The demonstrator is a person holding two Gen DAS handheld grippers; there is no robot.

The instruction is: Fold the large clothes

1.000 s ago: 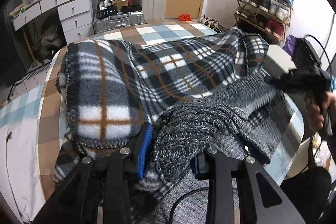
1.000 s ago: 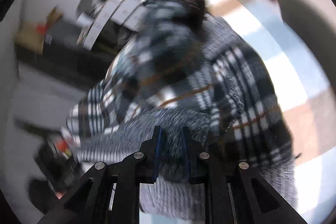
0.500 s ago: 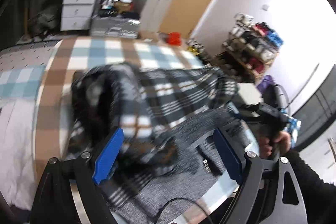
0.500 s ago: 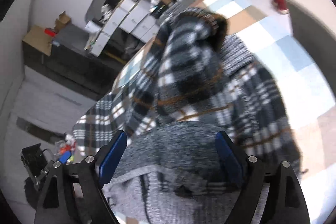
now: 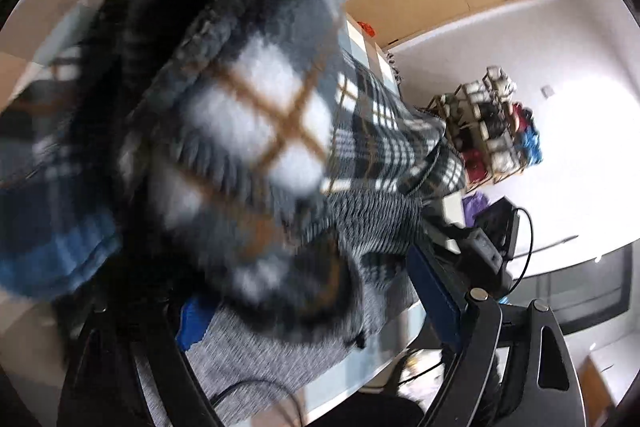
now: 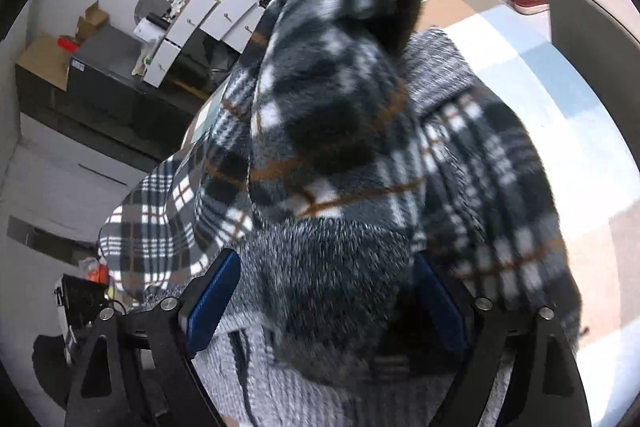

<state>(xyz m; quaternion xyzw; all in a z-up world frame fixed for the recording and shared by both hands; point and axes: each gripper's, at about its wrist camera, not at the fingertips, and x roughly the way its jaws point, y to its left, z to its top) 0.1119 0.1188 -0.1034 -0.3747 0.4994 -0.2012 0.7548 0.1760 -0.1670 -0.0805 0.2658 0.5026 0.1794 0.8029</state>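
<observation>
Plaid fleece garment (image 6: 320, 131) lies heaped on the checked bed (image 6: 560, 75); left gripper (image 5: 316, 303) and right gripper (image 6: 324, 291) both gape wide around it — best re-grip an edge squarely before folding

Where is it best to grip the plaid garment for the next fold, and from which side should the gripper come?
Probably the stitched hem of the plaid garment, where the cloth ends in one firm edge. The middle is bunched in thick rolls, too bulky for a clean pinch. Both the left gripper and the right gripper stand open, so come from the near side, level with the checked bed cover.
</observation>
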